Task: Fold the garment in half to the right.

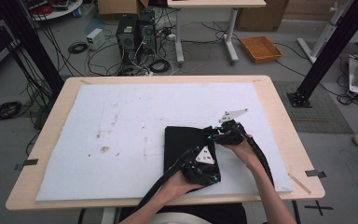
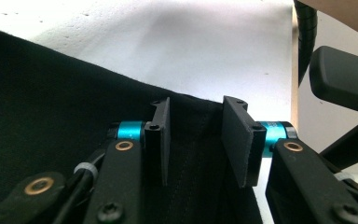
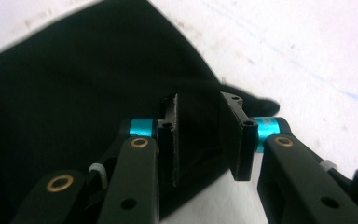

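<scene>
- Left gripper (image 2: 196, 140): jaws part-open with a clear gap, pads pressing nothing; the folded black fabric cloth (image 2: 56, 116) lies beneath and between them, its hem running through the gap.
- Right gripper (image 3: 205, 140): jaws likewise apart, straddling the cloth's corner without clamping it.
- The cloth lies flat on the white foam mat (image 1: 121, 121), near the person's edge of the pale wooden table (image 1: 279, 93).
</scene>
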Demonstrator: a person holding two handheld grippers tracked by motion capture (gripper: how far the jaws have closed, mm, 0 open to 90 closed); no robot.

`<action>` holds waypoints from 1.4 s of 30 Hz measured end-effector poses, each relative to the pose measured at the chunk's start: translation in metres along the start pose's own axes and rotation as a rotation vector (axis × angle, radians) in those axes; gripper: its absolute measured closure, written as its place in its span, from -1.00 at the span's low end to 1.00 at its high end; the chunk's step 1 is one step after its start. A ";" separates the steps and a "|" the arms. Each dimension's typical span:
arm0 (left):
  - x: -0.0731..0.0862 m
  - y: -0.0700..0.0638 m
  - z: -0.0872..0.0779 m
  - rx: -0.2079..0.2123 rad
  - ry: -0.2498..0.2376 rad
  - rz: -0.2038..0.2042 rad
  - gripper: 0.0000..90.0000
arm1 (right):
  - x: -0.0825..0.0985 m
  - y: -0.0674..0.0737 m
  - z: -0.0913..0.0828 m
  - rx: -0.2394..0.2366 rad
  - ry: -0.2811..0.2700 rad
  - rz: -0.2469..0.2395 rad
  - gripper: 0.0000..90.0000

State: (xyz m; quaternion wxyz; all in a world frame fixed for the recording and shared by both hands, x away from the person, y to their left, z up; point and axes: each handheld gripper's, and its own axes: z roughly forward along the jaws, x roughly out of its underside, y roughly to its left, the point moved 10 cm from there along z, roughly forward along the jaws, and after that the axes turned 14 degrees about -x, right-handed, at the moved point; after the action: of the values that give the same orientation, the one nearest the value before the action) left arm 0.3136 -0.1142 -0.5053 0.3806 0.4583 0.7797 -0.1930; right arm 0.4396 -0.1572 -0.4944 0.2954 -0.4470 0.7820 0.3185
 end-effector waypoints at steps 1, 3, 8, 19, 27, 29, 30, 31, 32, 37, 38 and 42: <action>0.000 0.000 0.000 -0.002 0.002 0.005 0.42 | 0.002 0.001 -0.002 0.001 0.001 0.002 0.56; 0.001 0.000 0.000 0.000 0.003 0.004 0.42 | 0.004 0.004 -0.009 -0.002 -0.018 -0.005 0.55; -0.003 0.004 -0.009 0.012 -0.020 -0.037 0.26 | 0.012 0.022 -0.014 -0.071 -0.013 -0.051 0.57; 0.002 0.097 -0.082 -0.185 -0.136 -0.177 0.09 | 0.038 0.021 -0.022 -0.040 0.015 -0.043 0.54; 0.021 0.141 -0.106 -0.301 -0.143 -0.247 0.08 | 0.035 0.063 -0.009 -0.148 0.039 -0.150 0.57; 0.022 0.151 -0.104 -0.337 -0.135 -0.250 0.09 | 0.043 0.061 -0.007 -0.133 0.077 -0.152 0.63; 0.022 0.156 -0.102 -0.354 -0.138 -0.253 0.11 | 0.042 0.061 -0.008 -0.144 0.067 -0.139 0.63; 0.022 0.160 -0.099 -0.366 -0.143 -0.259 0.18 | 0.040 0.060 -0.011 -0.149 0.061 -0.136 0.63; 0.024 0.167 -0.094 -0.387 -0.126 -0.265 0.24 | 0.035 0.057 -0.014 -0.137 0.036 -0.127 0.62; 0.020 0.184 -0.066 -0.399 -0.093 -0.328 0.37 | -0.006 0.021 -0.015 0.013 -0.111 -0.047 0.57; 0.017 0.184 -0.059 -0.389 -0.087 -0.330 0.39 | -0.011 0.017 -0.010 0.018 -0.113 -0.037 0.56; 0.019 0.186 -0.038 -0.407 -0.009 -0.307 0.53 | -0.015 0.001 0.010 0.084 -0.050 -0.007 0.58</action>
State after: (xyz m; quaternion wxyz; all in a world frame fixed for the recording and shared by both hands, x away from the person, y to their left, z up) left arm 0.4526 0.0152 -0.4868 0.4350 0.2477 0.8611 -0.0895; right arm 0.4470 -0.1417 -0.4895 0.3343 -0.4291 0.7854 0.2954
